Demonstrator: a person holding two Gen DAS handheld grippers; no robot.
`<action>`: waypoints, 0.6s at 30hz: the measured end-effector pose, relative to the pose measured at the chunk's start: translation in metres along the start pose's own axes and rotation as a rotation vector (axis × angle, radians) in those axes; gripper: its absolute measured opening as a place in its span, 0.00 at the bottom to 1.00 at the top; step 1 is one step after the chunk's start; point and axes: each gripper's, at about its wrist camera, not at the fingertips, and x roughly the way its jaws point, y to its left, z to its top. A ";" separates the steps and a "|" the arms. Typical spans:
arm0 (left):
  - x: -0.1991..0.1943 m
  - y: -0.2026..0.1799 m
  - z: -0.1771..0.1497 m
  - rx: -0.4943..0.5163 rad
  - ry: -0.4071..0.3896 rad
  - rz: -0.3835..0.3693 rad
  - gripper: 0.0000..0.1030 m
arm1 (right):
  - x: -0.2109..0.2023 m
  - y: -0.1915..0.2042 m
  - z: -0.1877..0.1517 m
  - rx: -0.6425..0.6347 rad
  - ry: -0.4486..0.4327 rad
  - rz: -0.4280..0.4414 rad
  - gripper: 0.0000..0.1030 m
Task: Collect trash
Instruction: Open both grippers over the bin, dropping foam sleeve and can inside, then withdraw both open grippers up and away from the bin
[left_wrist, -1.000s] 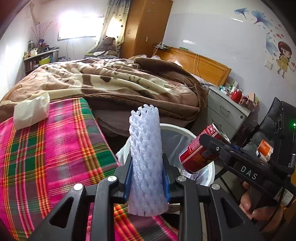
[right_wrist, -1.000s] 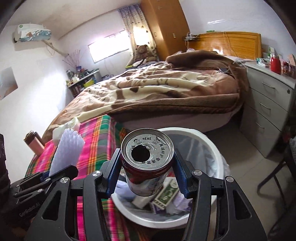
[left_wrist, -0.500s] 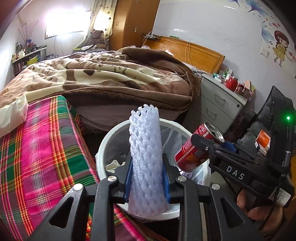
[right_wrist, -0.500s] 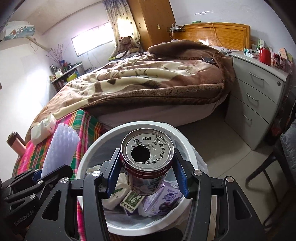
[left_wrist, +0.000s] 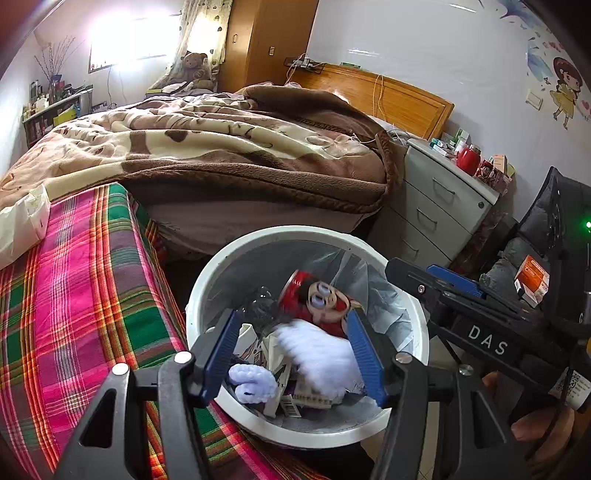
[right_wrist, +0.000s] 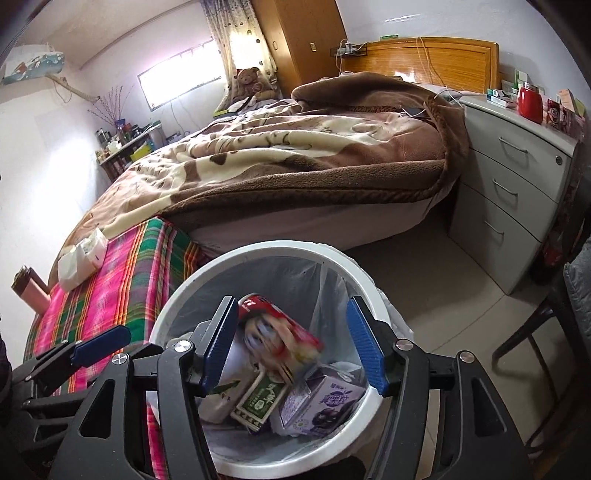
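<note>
A white round trash bin (left_wrist: 207, 280) (right_wrist: 354, 266) with a clear liner stands by the plaid-covered bed end. My left gripper (left_wrist: 291, 350) is open above the bin. The white foam net (left_wrist: 317, 354), blurred, is loose between its jaws and dropping into the bin. My right gripper (right_wrist: 291, 339) is open over the bin too. The red drink can (right_wrist: 277, 332) (left_wrist: 317, 299), blurred, is falling among cartons (right_wrist: 321, 402) in the bin. The right gripper also shows in the left wrist view (left_wrist: 443, 284).
A plaid pink-and-green cover (left_wrist: 74, 295) lies left of the bin, with a white tissue pack (right_wrist: 79, 262) on it. A bed with a brown blanket (left_wrist: 221, 147) is behind. A grey drawer cabinet (right_wrist: 517, 192) stands at the right.
Both grippers have moved over the bin and opened. The foam net and the red can have left the jaws and are dropping into the bin.
</note>
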 end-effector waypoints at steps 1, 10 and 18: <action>-0.002 0.000 -0.001 -0.002 -0.002 0.003 0.64 | 0.001 0.000 0.000 0.000 0.001 0.000 0.61; -0.027 0.006 -0.010 -0.007 -0.050 0.040 0.70 | -0.011 0.010 -0.007 -0.012 -0.013 0.017 0.61; -0.056 0.025 -0.025 -0.046 -0.098 0.081 0.73 | -0.023 0.026 -0.021 -0.037 -0.030 0.033 0.61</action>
